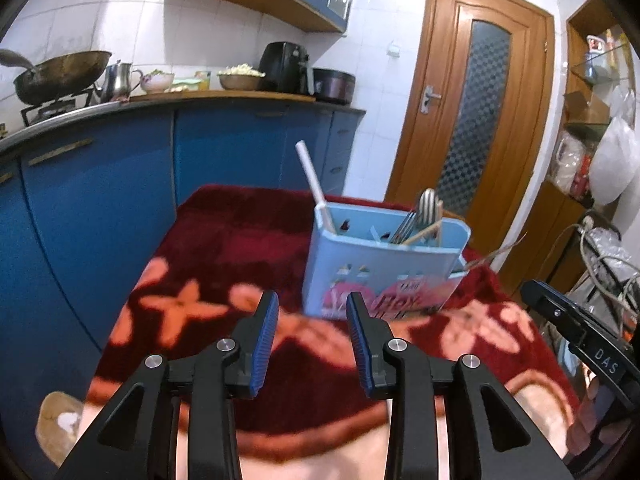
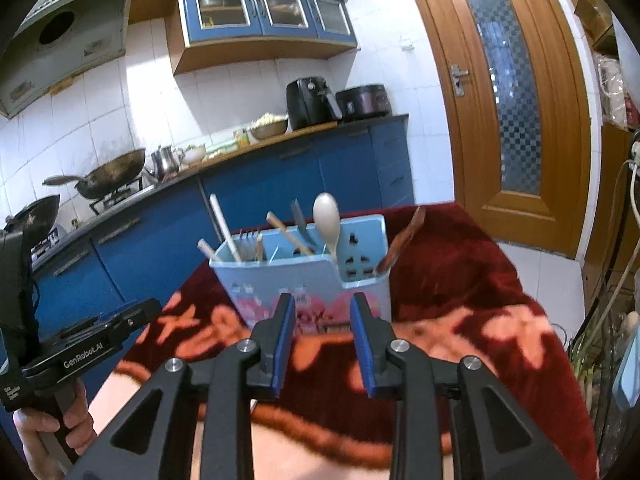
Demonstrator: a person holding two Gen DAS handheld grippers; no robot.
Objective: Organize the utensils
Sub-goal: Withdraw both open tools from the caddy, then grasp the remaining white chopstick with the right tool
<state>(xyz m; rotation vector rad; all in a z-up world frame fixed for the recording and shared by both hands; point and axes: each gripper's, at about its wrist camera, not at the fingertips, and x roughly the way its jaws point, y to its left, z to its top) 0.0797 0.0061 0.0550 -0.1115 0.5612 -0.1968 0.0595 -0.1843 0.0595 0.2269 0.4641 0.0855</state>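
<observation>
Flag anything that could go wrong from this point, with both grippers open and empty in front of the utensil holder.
1. The blue holder stands on a soft red blanket; a sideways nudge from the right gripper or left gripper could probably tip it.
2. The dark wooden spoon leans outward over the rim and may snag or fall out.
3. The utensils are crowded; pulling the pale spoon could drag its neighbours.

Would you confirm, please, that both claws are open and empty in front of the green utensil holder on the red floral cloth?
Not quite: the holder is light blue, not green, as the right wrist view shows plainly. The rest stands: the left claw and the right claw are both open and empty in front of it, and it stands on the red floral cloth.
</observation>
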